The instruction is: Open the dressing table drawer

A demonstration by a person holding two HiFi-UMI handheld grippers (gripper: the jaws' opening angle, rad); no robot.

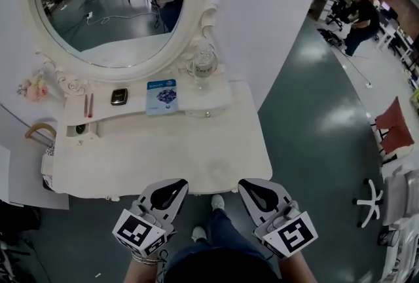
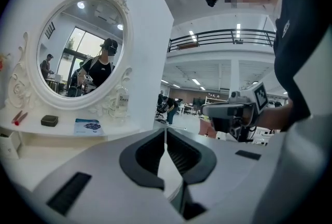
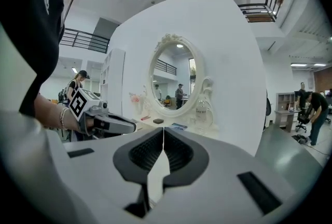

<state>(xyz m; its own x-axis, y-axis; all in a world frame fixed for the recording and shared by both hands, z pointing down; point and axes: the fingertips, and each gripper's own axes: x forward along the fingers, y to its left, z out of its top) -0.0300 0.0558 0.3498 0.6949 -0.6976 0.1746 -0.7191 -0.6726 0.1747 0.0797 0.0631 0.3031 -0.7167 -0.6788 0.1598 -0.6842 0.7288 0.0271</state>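
Note:
A white dressing table [image 1: 196, 157] with an oval mirror [image 1: 111, 6] stands against the wall. From the head view its front face is hidden under the front edge; a small knob [image 1: 207, 114] shows on the raised back shelf. My left gripper [image 1: 175, 186] and right gripper [image 1: 249, 186] hover side by side just before the table's front edge, pointing at it. Both are shut with nothing held. In the left gripper view the left gripper [image 2: 166, 132] has its jaws touching, with the right gripper [image 2: 228, 111] beside it. In the right gripper view the right gripper [image 3: 163, 132] is likewise shut.
On the back shelf lie a blue booklet [image 1: 161, 96], a dark small box [image 1: 119, 96], red pens [image 1: 88, 105] and a glass bottle [image 1: 203, 62]. Pink flowers [image 1: 34, 87] sit at far left. A red chair [image 1: 396, 124] stands to the right.

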